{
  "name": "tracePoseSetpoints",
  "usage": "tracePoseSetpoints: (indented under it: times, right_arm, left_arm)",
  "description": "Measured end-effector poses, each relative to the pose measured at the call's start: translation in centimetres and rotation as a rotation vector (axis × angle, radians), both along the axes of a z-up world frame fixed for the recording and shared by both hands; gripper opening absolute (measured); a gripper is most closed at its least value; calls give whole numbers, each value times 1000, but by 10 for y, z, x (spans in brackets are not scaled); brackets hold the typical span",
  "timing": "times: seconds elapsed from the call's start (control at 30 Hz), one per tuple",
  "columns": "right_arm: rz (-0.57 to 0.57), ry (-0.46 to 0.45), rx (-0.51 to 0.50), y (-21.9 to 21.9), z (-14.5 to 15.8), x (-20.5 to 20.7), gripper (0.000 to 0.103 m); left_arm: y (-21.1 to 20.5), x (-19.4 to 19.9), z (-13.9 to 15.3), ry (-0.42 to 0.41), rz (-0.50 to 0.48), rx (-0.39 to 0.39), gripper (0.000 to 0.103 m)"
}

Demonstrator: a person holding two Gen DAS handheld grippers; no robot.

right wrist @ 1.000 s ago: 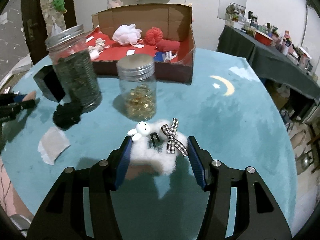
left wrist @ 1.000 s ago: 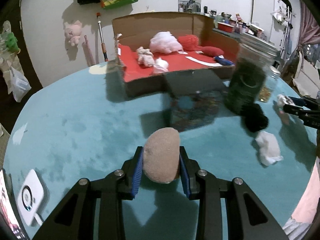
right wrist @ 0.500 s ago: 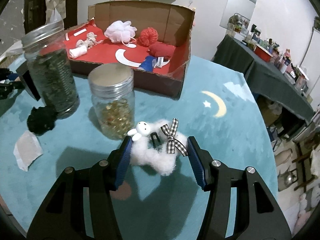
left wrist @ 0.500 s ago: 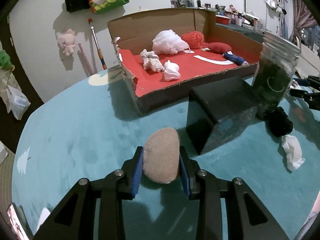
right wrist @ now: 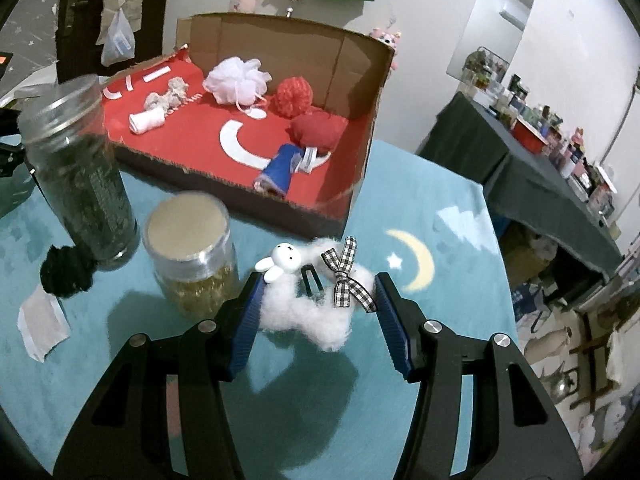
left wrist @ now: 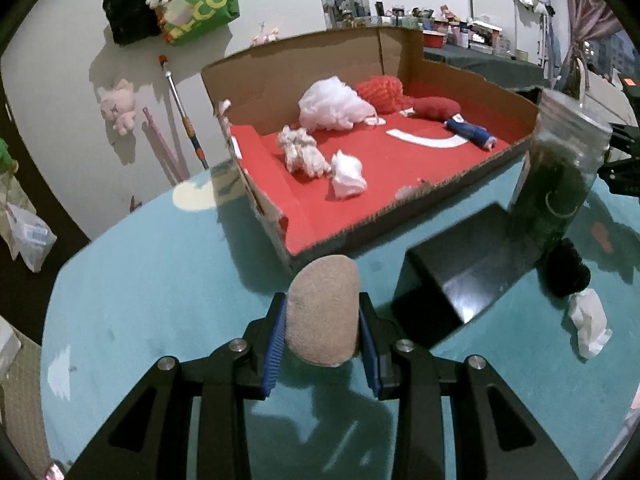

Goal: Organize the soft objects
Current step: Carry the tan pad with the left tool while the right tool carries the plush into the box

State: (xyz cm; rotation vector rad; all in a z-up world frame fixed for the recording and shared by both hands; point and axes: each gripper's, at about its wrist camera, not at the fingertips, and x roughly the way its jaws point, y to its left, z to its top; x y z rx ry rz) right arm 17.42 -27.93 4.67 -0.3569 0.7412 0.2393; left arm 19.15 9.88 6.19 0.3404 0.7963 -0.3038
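In the left wrist view, the left tongs (left wrist: 323, 328) are clenched on a tan oval sponge (left wrist: 323, 312) held above the teal desk (left wrist: 152, 280); its long axis runs straight ahead along the fingers, rounded end toward the near corner of the red-lined cardboard box (left wrist: 344, 184) just ahead, so this looks like the carry step, and the next move calls for lifting over the box wall before letting go. In the right wrist view, the right tongs (right wrist: 318, 308) grip a fluffy white hair clip (right wrist: 308, 308) with a bunny charm and checked bow, its long axis lying crosswise between the blue pads (right wrist: 248, 320), bunny to the left, with the same box ahead and slightly left, beyond the beads jar (right wrist: 192, 256) near the left pad.
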Motion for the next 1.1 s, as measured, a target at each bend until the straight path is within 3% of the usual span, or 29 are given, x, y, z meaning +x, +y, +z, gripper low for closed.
tracePoseSetpoints:
  times: [0.4,0.63,0.83,1.1]
  right_arm:
    - [66,-39,-26,10,28,19,53]
    - [127,-21,30,23,45,52,53]
    - [214,62,116,52,49,100,53]
    - [261,223,127,98,28,172,53]
  left_arm:
    - [-31,27,33,-17,-78,4,36]
    - [-59,62,44,27,-110,-22,36]
    - [-84,108,40,113,-114,-24,36]
    - [-120,164,18,189,-115,72,37]
